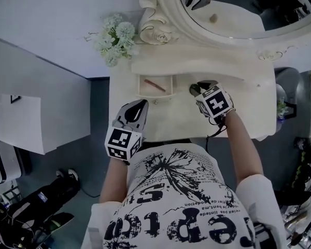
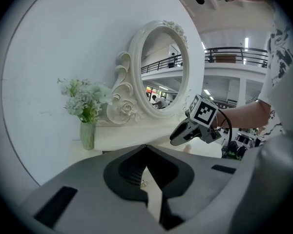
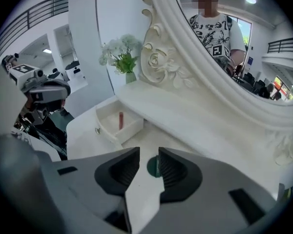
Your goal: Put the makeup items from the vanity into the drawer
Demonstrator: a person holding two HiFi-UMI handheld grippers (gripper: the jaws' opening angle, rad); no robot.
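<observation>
The white vanity [image 1: 249, 95] has its small drawer [image 1: 168, 84] pulled open, and a thin reddish stick [image 1: 154, 84] lies in it; the right gripper view shows the same drawer [image 3: 129, 126] and stick [image 3: 121, 120]. My right gripper [image 1: 198, 88] hovers low over the tabletop just right of the drawer. Its jaws stand apart around a small dark green round item [image 3: 151, 166], which sits against the right pad with a gap to the left one. My left gripper [image 1: 141, 106] is at the vanity's front edge below the drawer, shut and holding nothing.
A vase of pale flowers [image 1: 114, 38] stands at the vanity's back left beside the ornate oval mirror [image 1: 160, 27]. A raised white shelf [image 1: 217, 66] runs behind the drawer. The person's torso is close against the front edge.
</observation>
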